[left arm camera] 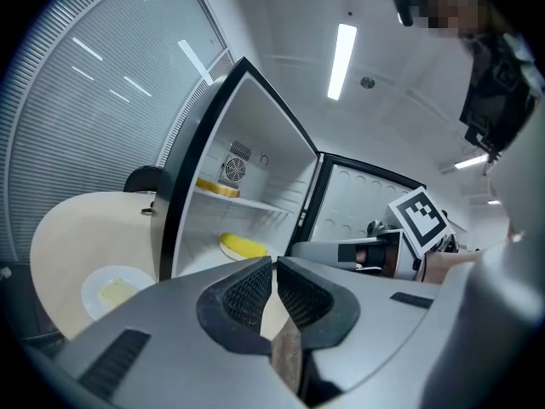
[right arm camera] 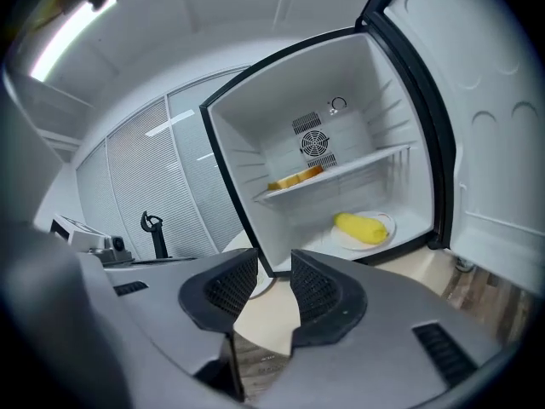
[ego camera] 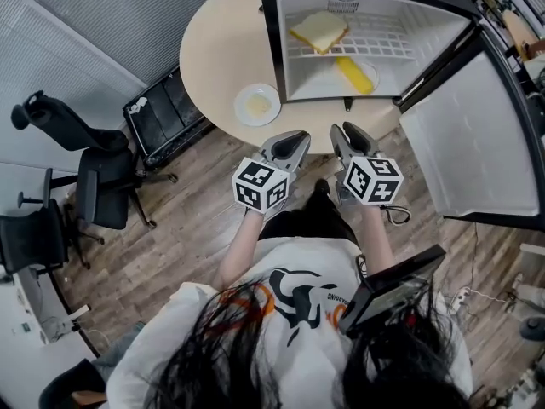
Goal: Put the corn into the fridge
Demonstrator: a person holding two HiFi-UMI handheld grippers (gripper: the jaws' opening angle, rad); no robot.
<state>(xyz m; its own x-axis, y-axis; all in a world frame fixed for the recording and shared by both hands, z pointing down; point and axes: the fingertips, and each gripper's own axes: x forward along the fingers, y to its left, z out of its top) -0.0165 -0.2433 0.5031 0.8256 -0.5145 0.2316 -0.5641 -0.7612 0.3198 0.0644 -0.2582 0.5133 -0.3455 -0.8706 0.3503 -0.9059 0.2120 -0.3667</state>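
The yellow corn [ego camera: 353, 74] lies on a white plate on the floor of the open fridge [ego camera: 281, 49], which stands on the round table [ego camera: 217, 49]. Both gripper views show the corn [left arm camera: 243, 246] [right arm camera: 361, 227] inside, well ahead of the jaws. My left gripper [ego camera: 298, 135] hovers at the table's near edge, jaws together and empty [left arm camera: 274, 267]. My right gripper [ego camera: 341, 129] is beside it, in front of the fridge opening. Its jaws [right arm camera: 274, 262] stand a little apart with nothing between them.
A slice of bread [ego camera: 319, 31] rests on the fridge's upper shelf. The fridge door [ego camera: 464, 135] is swung wide open to the right. A small white plate [ego camera: 257, 105] sits on the table left of the fridge. Office chairs [ego camera: 94, 177] and a black crate [ego camera: 166, 118] stand on the floor at left.
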